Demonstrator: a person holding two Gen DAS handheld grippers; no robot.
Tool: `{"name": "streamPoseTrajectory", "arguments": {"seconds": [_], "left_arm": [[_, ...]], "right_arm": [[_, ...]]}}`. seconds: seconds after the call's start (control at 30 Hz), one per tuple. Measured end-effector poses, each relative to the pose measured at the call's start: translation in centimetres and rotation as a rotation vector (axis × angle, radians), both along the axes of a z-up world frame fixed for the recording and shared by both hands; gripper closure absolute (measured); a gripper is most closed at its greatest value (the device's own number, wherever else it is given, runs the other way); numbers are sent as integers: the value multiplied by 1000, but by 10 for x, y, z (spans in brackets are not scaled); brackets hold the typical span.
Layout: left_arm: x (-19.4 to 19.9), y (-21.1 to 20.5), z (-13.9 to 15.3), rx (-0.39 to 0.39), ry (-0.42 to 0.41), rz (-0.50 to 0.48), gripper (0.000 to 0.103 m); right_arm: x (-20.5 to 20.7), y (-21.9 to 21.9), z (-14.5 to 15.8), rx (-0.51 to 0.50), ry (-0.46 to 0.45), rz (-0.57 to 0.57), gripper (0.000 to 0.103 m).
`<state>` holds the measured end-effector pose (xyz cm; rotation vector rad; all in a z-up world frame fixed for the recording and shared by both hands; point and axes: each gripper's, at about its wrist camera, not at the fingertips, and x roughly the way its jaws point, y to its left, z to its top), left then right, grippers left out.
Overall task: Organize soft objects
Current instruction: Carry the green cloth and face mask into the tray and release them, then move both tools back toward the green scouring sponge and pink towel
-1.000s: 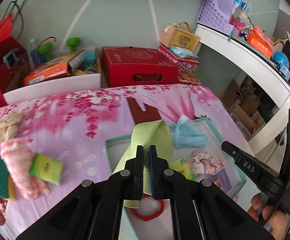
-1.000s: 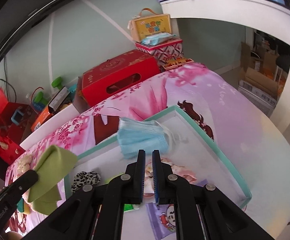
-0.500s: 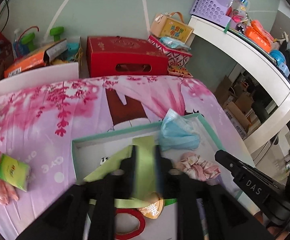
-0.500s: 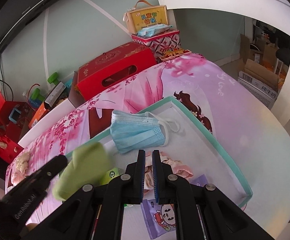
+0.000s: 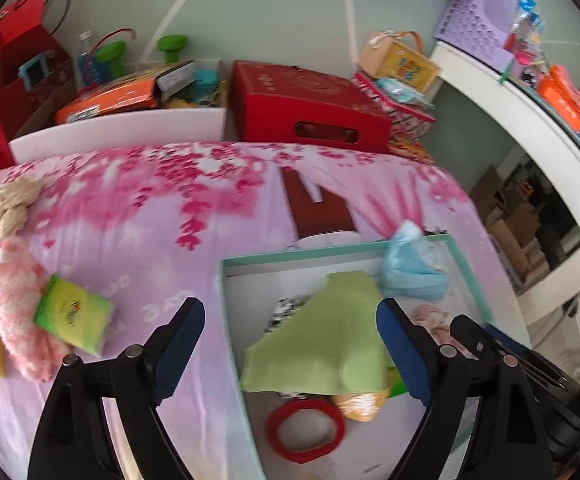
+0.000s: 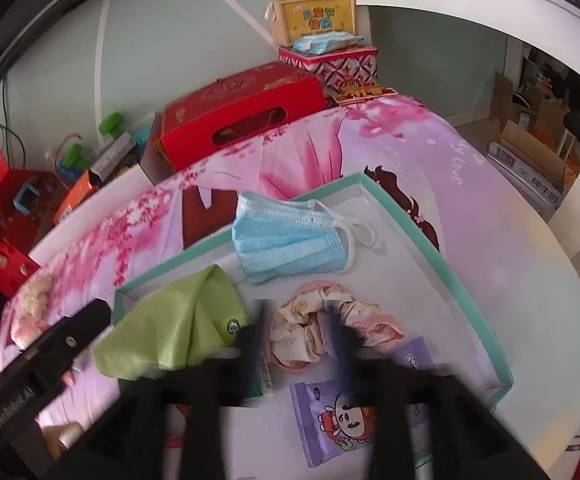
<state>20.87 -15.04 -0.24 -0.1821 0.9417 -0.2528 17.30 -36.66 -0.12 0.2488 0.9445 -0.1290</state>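
Note:
A green cloth (image 5: 330, 344) lies loose in the teal-rimmed white tray (image 5: 225, 320); it also shows in the right wrist view (image 6: 177, 324). My left gripper (image 5: 290, 340) is wide open and empty, its jaws either side of the cloth, just above it. My right gripper (image 6: 296, 336) is blurred; its jaws stand apart around a pink scrunchie (image 6: 322, 320) in the tray (image 6: 430, 248). A blue face mask (image 6: 290, 240) lies at the tray's far end. A pink fluffy item (image 5: 13, 280), a green tissue pack (image 5: 71, 312) and a beige cloth (image 5: 9, 208) lie on the bedsheet at left.
The tray also holds a red ring (image 5: 306, 428), purple tissue packs (image 6: 330, 416) and a leopard-print item (image 5: 285, 308). A red box (image 5: 306, 108) and storage bins stand beyond the bed. A white desk (image 5: 530, 128) runs along the right.
My left gripper opened and let the green cloth drop into the tray. My right gripper went from shut to open, over the scrunchie.

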Motion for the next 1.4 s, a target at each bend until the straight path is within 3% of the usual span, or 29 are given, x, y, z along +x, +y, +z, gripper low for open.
{"name": "streamPoseTrajectory", "arguments": {"seconds": [0.03,0.17,0.3,0.47,0.77,1.4], "left_arm": [[1,2,-2,9,8,11,13],[3,13,-15,53,53,63,9],[5,21,-21,62,80,100,8],[5,29,-24,94,88,138,3],[4,39,-25,134,102,181,3],[-5,76,-5,78,63,269,3]], "right_arm": [[0,1,-1,-6,6,0,18],[3,3,-5,-34,30,-6,16],[3,0,-9,-49,45,-29,1],[2,-4,-8,-13,41,-44,0],[-1,-3,-1,-27,36,-51,0],[-3,28,11,-49,10,39,0]]}}
